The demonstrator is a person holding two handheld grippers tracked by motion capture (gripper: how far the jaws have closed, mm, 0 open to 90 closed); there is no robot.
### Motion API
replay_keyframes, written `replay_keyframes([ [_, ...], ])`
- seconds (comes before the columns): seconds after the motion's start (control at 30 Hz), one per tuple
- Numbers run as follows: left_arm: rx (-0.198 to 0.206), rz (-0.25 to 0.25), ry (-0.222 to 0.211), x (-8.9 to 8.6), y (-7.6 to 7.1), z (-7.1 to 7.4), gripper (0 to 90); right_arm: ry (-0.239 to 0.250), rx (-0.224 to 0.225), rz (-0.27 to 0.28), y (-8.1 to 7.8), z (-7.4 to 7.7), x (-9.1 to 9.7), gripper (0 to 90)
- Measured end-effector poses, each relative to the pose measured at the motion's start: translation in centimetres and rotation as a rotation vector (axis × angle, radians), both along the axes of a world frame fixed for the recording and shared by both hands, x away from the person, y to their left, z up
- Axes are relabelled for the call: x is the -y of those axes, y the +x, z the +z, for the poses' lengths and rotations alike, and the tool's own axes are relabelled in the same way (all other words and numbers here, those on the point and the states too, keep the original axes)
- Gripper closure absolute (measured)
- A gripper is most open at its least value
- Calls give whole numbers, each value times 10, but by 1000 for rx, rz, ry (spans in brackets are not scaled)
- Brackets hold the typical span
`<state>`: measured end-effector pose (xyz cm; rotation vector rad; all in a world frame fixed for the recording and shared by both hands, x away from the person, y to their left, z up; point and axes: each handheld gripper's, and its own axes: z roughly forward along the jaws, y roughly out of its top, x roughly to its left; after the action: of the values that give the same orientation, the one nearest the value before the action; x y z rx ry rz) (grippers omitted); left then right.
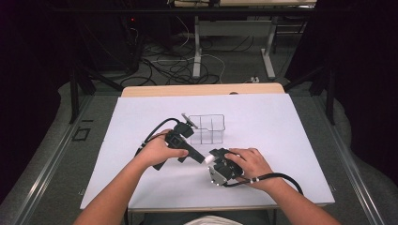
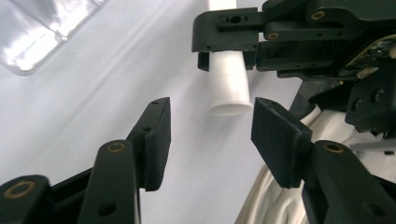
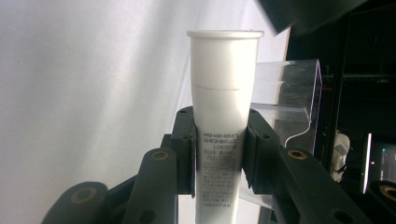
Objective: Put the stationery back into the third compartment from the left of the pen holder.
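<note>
Right gripper clamped on white tube, print too small to read, left gripper jaws apart and empty, clear organiser faint on far worktop

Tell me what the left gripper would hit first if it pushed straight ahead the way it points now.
Probably the capped end of the white tube, held crosswise by the right gripper. It lies straight ahead of the left gripper, whose jaws stand apart. Depth is hard to judge.

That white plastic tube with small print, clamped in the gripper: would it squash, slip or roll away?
The white plastic tube probably dents slightly; the right gripper pinches its printed body without visible squashing. Its smooth skin looks slippery. Being round, it would likely roll on the white table.
</note>
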<state>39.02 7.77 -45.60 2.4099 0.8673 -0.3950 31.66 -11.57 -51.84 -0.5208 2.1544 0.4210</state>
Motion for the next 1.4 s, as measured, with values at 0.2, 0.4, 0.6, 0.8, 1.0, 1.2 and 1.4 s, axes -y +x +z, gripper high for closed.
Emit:
replay_keyframes([
  [0.2,71,69,-38,-21,-4,0,436,54,-20,-17,2,1,1,691],
  [0.4,177,114,-18,-40,-6,-15,377,134,-85,-56,3,8,3,691],
  [0.6,263,143,-15,-51,-9,-27,346,242,-207,-104,11,20,7,691],
  [0.8,307,145,-27,-57,-13,-39,329,306,-303,-127,25,28,9,691],
  [1.0,336,152,-6,-60,-16,-51,284,402,-371,-184,33,34,9,691],
  [1.2,400,188,19,-62,-18,-59,191,505,-435,-230,45,44,8,691],
  [1.4,434,261,31,-66,-17,-61,152,580,-470,-250,59,53,7,690],
])
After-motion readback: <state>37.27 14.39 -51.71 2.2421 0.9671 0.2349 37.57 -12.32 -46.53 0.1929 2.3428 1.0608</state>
